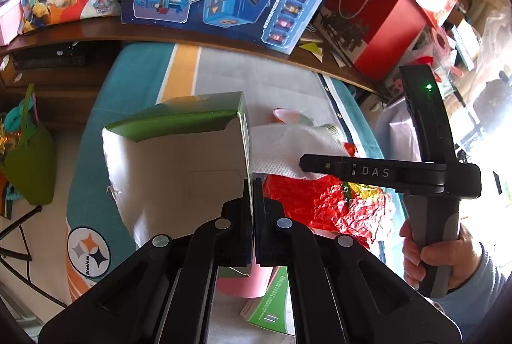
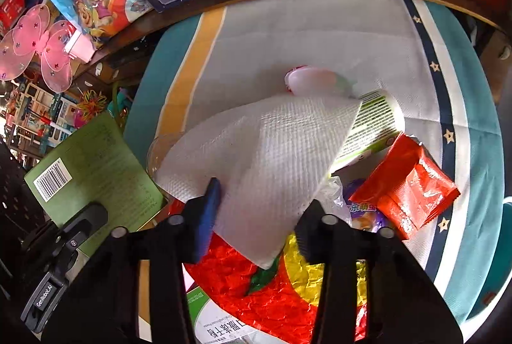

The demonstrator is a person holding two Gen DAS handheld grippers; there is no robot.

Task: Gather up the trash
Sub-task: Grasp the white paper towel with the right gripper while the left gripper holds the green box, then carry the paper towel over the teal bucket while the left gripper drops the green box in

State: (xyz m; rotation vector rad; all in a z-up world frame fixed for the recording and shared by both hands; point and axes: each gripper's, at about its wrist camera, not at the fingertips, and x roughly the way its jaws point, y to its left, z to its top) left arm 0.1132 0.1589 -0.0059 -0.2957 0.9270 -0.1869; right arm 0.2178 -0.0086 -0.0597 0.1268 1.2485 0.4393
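green carton (image 1: 179,158), one, pinched by its edge in the left gripper (image 1: 253,216) jaws. one white paper towel (image 2: 265,149) lies between the spread jaws of the right gripper (image 2: 256,216), over one crumpled red foil wrapper (image 2: 243,280); one red packet (image 2: 406,187) beside, on the counter (image 2: 288,34).

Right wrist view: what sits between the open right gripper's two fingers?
In the right wrist view, the right gripper straddles a white textured paper towel; beneath it lies crinkled red and yellow foil wrapper.
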